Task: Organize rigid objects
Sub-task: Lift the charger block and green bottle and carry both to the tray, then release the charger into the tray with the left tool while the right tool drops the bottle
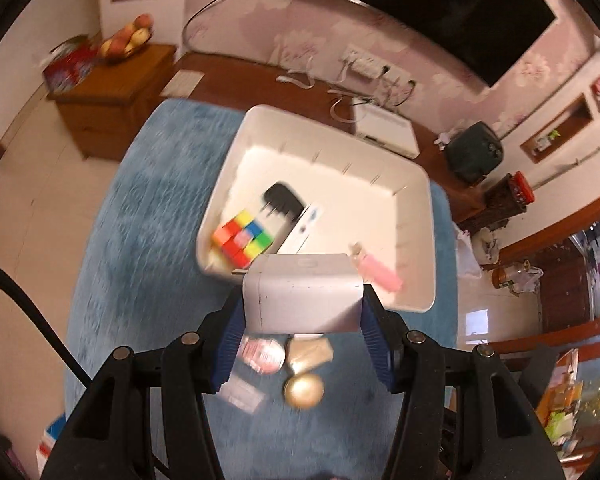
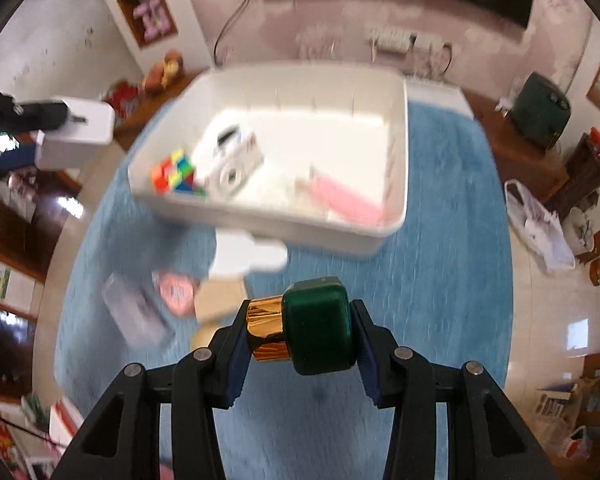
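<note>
So both hands were mid-carry here, each with something picked up off the blue rug (image 1: 140, 240) and headed for the white bin (image 1: 420, 184). The left gripper (image 1: 302, 300) was clamped on a white charger block (image 1: 304, 292), pads pressed on both its sides, jaws about as wide as the block, hanging right over the bin's near rim. The right gripper (image 2: 300, 336) was squeezing a green bottle with a gold cap (image 2: 318, 328) lying sideways between the pads, above bare rug a bit short of the bin. The bin had a colourful puzzle cube (image 1: 242, 240), a black-and-white gadget I couldn't make out through the blur, and a pink thing (image 1: 380, 278) inside. I'd say the next move was getting each load over an open patch of the bin floor, lowering, then letting go, one hand at a time so they don't bump. A few bits still sat on the rug: a gold knob-like piece (image 1: 304, 390) and a pink round tin (image 1: 262, 354)
</note>
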Motion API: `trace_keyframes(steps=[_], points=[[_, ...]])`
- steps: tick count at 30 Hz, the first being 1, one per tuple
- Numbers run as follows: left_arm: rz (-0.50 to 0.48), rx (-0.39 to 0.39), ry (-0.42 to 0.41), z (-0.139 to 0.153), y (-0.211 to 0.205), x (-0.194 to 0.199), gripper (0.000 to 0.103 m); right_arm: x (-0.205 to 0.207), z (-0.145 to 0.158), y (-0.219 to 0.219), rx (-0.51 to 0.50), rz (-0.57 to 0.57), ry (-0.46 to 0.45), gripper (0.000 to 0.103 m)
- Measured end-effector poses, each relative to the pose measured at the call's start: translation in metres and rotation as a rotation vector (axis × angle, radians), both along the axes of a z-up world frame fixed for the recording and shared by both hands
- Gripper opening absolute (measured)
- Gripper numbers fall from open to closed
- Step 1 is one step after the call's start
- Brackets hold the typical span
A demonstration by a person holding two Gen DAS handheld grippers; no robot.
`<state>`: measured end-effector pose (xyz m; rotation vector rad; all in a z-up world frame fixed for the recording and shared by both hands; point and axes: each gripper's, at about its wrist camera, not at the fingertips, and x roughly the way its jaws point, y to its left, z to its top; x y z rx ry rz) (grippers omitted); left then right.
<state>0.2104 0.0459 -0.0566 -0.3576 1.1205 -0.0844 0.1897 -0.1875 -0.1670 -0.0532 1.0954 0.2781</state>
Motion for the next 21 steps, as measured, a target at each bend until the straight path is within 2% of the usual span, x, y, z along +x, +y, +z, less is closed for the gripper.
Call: trace_keyframes(steps=[5,12,18,21], points=[[-0.045,0.006,-0.071,-0.011,-0.009,0.017,0.059,0.015,0.001,-0.001,0.071,-0.069,-0.103,0.046],[-0.113,0.017,-0.150,-0.034,-0.023,0.039,0.059,0.035,-0.006,-0.002,0.127,-0.115,-0.188,0.046],[-0.180,0.044,-0.201,-0.048,-0.037,0.050,0.059,0.048,-0.016,-0.002,0.131,-0.144,-0.249,0.046],[-0.211,0.086,-0.216,-0.053,-0.045,0.053,0.059,0.055,-0.023,-0.001,0.101,-0.150,-0.245,0.046]])
